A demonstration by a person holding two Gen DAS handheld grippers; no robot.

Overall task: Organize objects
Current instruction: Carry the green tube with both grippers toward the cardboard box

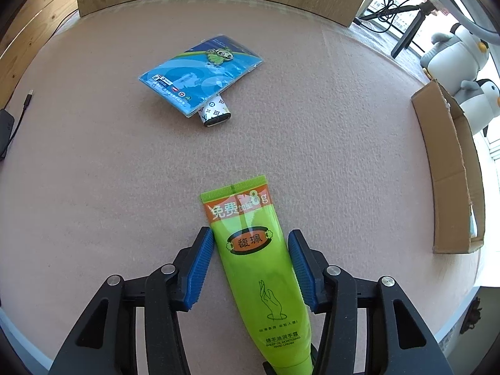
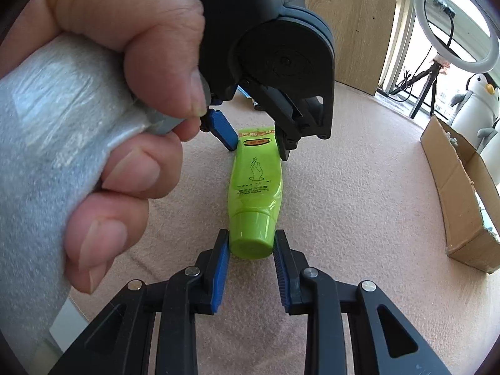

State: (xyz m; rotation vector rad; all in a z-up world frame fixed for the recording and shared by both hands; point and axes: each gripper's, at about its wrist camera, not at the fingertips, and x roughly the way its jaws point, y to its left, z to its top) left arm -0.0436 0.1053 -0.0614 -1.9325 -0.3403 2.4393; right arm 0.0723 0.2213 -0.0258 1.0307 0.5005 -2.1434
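Here, green hand-cream tube (image 1: 259, 268) flat on pink felt surface (image 1: 93, 162), crimped end toward 12 o'clock, cap toward 6; left tongs (image 1: 250, 243) straddling tube mid-body, left pad touching or nearly so, right pad just apart, not clamped; right tongs (image 2: 251, 247) bracketing tube cap (image 2: 251, 234) from the 6 o'clock end, blue pads against cap on both sides, seemingly gripping; hand (image 2: 125, 93) wrapped round left tool's handle; blue packet (image 1: 200, 72) at 11 o'clock, well apart, resting on patterned white case (image 1: 215, 112); cardboard box (image 1: 450, 168) at 3 o'clock; plush penguins (image 1: 462, 62) beyond box.
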